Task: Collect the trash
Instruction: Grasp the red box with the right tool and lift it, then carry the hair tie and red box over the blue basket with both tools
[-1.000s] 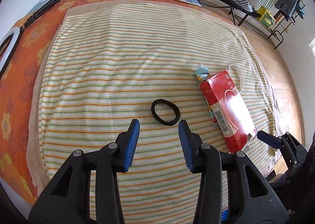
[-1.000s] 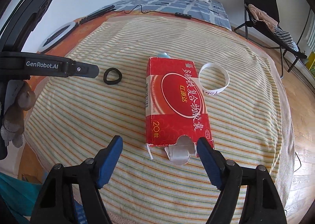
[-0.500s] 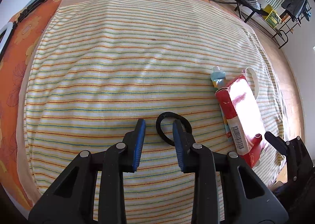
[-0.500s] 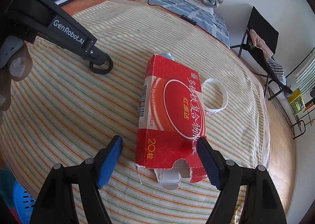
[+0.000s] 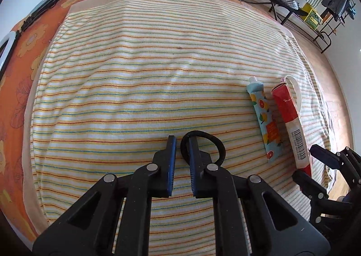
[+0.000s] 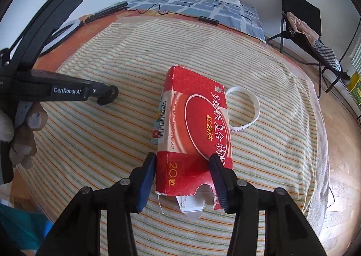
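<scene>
"GenRobot.AI" on left gripper (image 6: 106,96)

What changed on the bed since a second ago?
The left gripper came down and shut on the black hair band. The right gripper is closing around the red box, tipping it off the tube. The white ring stayed put.

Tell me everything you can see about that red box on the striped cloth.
The red box is a flat, oblong carton that looks like thin cardboard, printed with gold and white Chinese lettering around a red oval, with a barcode on its side. Its near end is torn open, white flaps showing. It lies tilted up on one long edge on the striped cloth, beside a small tube, a white ring just behind. The right gripper is closing on its near end.
</scene>
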